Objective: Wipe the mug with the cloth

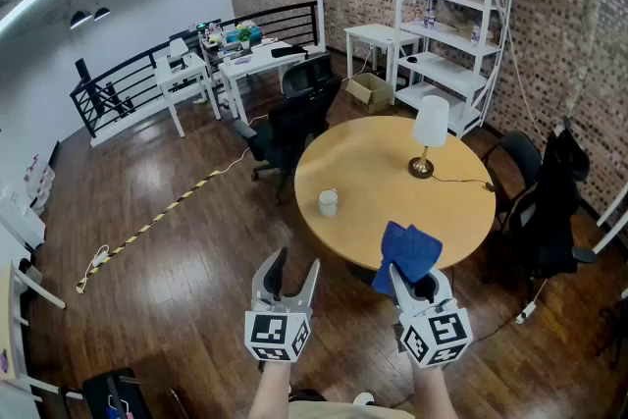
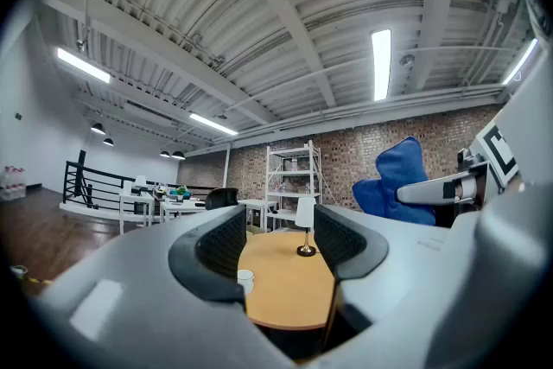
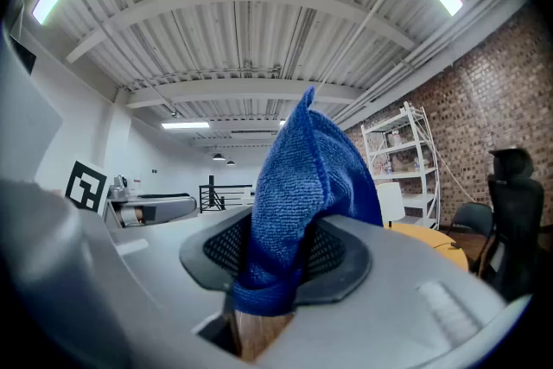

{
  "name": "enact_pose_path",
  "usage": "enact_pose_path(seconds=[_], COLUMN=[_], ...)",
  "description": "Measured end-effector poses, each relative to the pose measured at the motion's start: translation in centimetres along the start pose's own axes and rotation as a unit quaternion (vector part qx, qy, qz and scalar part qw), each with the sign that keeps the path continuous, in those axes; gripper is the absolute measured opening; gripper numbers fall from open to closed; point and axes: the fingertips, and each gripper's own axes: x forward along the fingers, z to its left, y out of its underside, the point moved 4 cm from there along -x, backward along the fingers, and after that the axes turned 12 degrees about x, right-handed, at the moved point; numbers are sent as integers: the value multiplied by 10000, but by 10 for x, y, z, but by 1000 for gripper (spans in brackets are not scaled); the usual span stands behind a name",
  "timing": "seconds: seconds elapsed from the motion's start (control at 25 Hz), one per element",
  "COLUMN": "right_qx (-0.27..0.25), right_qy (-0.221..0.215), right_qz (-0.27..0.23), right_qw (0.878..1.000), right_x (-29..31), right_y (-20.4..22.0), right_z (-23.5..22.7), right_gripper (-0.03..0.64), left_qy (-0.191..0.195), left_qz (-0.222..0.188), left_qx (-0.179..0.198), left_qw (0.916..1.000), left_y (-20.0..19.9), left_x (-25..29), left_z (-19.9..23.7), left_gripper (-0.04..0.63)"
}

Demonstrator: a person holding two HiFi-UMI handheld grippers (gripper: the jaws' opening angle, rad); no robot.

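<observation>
A white mug (image 1: 328,202) stands near the left edge of the round wooden table (image 1: 373,201); the left gripper view shows the mug (image 2: 245,278) small, low between the jaws and far off. My left gripper (image 1: 294,270) is held in the air short of the table, open and empty. To its right, my right gripper (image 1: 412,280) is shut on a blue cloth (image 1: 407,253), which stands up in a bunch from the jaws. In the right gripper view the cloth (image 3: 307,194) fills the gap between the pads. Both grippers (image 2: 278,246) (image 3: 276,259) are well short of the mug.
A table lamp (image 1: 428,134) with a white shade stands on the table's far right, its cord trailing off. Black chairs (image 1: 294,123) sit behind the table, another chair (image 1: 549,201) to the right. White shelving (image 1: 446,25) lines the brick wall. Desks (image 1: 245,64) stand further back.
</observation>
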Motion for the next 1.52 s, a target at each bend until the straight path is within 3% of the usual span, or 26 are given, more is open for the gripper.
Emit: enact_pose_path(seconds=[0.16, 0.32, 0.72, 1.0, 1.32, 1.52], right_qx=[157, 244, 399, 142, 423, 524], right_qy=[68, -84, -943, -1019, -62, 156], right_qz=[41, 160, 294, 343, 182, -71], right_qw=[9998, 9995, 9943, 9941, 9989, 9985], right_x=[3, 30, 183, 248, 264, 288], right_y=[7, 18, 44, 47, 41, 20], right_z=[-13, -7, 102, 154, 93, 27], right_gripper=[140, 140, 140, 140, 140, 141], left_qy=[98, -114, -649, -535, 251, 752], left_qz=[67, 126, 159, 197, 102, -57], left_qx=[45, 128, 87, -45, -257, -197], left_qw=[9999, 9998, 9977, 9984, 9993, 9970], left_y=[2, 6, 42, 65, 80, 78], left_x=[3, 5, -2, 6, 87, 173], left_z=[-9, 15, 168, 245, 246, 234], left_gripper=[239, 239, 232, 232, 232, 232])
